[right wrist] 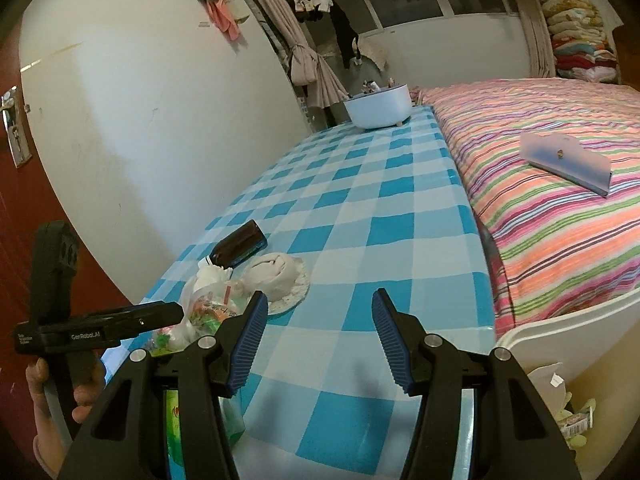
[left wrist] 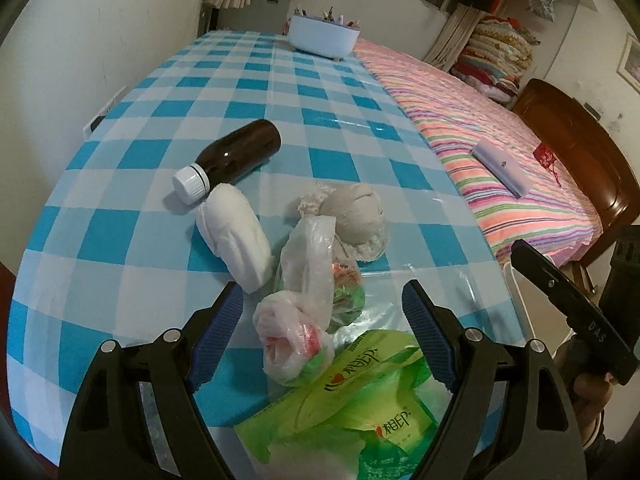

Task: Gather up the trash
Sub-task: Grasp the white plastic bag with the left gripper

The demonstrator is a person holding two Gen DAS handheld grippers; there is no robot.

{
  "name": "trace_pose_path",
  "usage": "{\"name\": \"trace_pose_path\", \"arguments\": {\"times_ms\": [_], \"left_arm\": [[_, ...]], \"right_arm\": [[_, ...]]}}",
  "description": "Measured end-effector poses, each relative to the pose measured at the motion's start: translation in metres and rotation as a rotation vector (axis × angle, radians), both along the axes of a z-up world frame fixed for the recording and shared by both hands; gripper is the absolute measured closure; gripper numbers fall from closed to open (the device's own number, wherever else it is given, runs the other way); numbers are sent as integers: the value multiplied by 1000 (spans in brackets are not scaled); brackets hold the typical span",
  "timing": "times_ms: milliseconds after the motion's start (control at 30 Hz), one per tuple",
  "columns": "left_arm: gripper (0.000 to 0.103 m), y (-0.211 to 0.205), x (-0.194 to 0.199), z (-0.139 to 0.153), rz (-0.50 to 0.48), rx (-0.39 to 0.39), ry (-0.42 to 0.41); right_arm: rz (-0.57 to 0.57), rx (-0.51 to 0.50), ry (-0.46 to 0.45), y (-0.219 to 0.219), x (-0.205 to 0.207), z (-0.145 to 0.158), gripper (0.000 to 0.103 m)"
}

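My left gripper (left wrist: 324, 312) stands open above a knotted clear plastic bag (left wrist: 296, 320) of scraps. The bag lies between the blue pads without touching them. A green tissue packet (left wrist: 352, 400) lies just in front of the bag. Beyond it are a white paper wad (left wrist: 236, 236), a brown bottle (left wrist: 236, 156) with a white cap lying on its side, and a grey balled cloth (left wrist: 356, 216). My right gripper (right wrist: 320, 332) is open over bare checked tablecloth (right wrist: 360, 240), with nothing between its fingers. The plastic bag (right wrist: 204, 308), bottle (right wrist: 240, 244) and cloth (right wrist: 276, 270) lie to its left.
A white tub (left wrist: 324, 38) of small items stands at the table's far end. A striped bed (right wrist: 560, 220) with a flat pale case (right wrist: 568, 160) runs along the table's right side. A white bin rim (right wrist: 560, 320) with litter inside sits low at the right. A wall borders the left.
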State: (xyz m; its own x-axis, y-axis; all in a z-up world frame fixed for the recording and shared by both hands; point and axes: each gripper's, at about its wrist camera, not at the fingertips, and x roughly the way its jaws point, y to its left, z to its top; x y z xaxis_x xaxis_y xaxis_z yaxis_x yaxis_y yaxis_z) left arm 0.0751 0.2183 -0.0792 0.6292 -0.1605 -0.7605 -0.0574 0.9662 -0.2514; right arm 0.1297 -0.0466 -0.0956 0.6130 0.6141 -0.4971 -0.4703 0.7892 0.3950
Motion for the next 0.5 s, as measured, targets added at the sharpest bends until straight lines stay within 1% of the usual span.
{"name": "trace_pose_path", "arguments": {"times_ms": [67,233,367,400,467,500], "left_arm": [[22,3,3,-5,-1,-14,13],[23,11,9,-15,1,-77,46],[24,14,10,-18,4,-75,59],[25,14,10,-19,1,-74,63],[35,13,10,-20,-1,-73,65],[36,13,10,-20,-5,-72,71]], "right_arm": [[4,-2,6,3,3,-1,50],[31,-18,19,19,17,3,50],[65,-65,-20,38,26,12,50],[73,-73,-20,42,30,12,50],[82,-80,-4,49,35,10,50],[89,-82,4,52,38,8,50]]}}
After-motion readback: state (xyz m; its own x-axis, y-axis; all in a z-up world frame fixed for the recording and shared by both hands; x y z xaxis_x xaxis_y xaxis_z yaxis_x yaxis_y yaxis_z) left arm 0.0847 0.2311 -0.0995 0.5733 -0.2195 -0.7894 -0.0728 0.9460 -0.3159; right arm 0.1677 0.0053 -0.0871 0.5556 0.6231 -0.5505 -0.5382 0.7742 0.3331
